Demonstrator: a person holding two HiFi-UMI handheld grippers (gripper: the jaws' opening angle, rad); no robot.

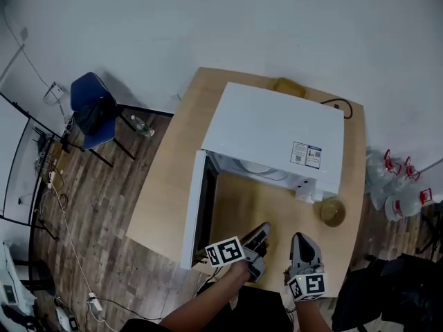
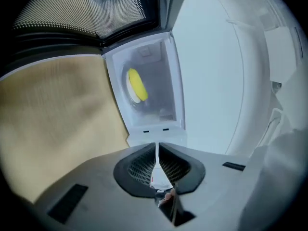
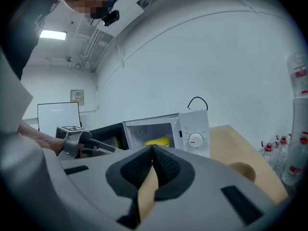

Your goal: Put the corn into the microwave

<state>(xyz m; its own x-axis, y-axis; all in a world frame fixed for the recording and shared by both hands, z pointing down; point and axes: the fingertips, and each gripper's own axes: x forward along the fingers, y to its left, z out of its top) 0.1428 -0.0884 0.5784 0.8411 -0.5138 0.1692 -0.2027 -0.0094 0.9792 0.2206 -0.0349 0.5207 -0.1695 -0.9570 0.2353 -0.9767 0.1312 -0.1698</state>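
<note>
The white microwave (image 1: pixel 277 133) stands on the wooden table (image 1: pixel 169 185) with its door (image 1: pixel 196 213) swung open to the left. The yellow corn (image 2: pixel 137 85) lies inside the cavity, and the right gripper view also shows the corn (image 3: pixel 156 141) there. My left gripper (image 1: pixel 262 229) is in front of the opening with its jaws shut and nothing between them (image 2: pixel 157 150). Just to its right is my right gripper (image 1: pixel 302 238), also shut and empty (image 3: pixel 153 150). In the right gripper view the left gripper (image 3: pixel 79 141) shows beside the open door.
A small round wooden dish (image 1: pixel 332 211) sits on the table right of the microwave. A yellowish object (image 1: pixel 289 86) lies behind the microwave. A blue chair (image 1: pixel 93 113) stands to the left, and several water bottles (image 1: pixel 405 185) stand on the floor at right.
</note>
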